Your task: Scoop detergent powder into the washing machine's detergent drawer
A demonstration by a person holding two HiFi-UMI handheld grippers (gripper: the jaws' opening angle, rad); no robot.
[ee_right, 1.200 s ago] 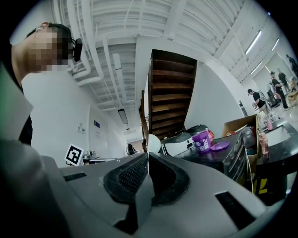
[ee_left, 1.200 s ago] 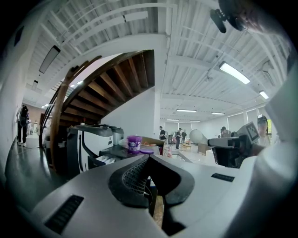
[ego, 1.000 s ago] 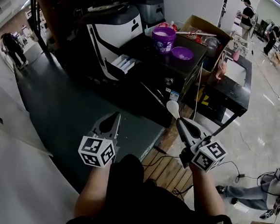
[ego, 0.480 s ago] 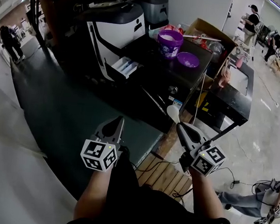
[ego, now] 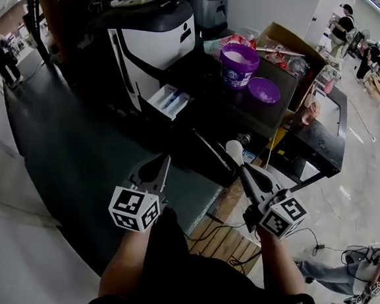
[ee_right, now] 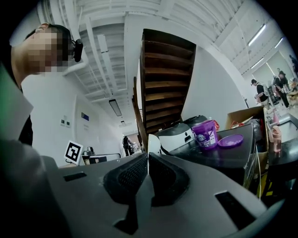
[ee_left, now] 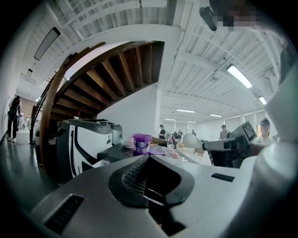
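Tub (ego: pixel 239 58): purple, x1, lid off, white powder inside; stands on black desk (ego: pixel 211 103). Lid (ego: pixel 264 90) x1, flat, just beside tub. Drawer (ego: pixel 168 101) x1, pulled out of washer (ego: pixel 150 35); contents can't tell. R gripper (ego: pixel 245 167): jaws clamped on 1 white spoon (ego: pixel 234 148), bowl up, well apart from tub and drawer. L gripper (ego: pixel 160 165): jaws together, nothing in them.

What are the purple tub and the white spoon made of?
The purple tub looks like glossy plastic: bright even colour and a printed label. The white spoon is probably smooth plastic too: plain white and thin, though I can't be sure.
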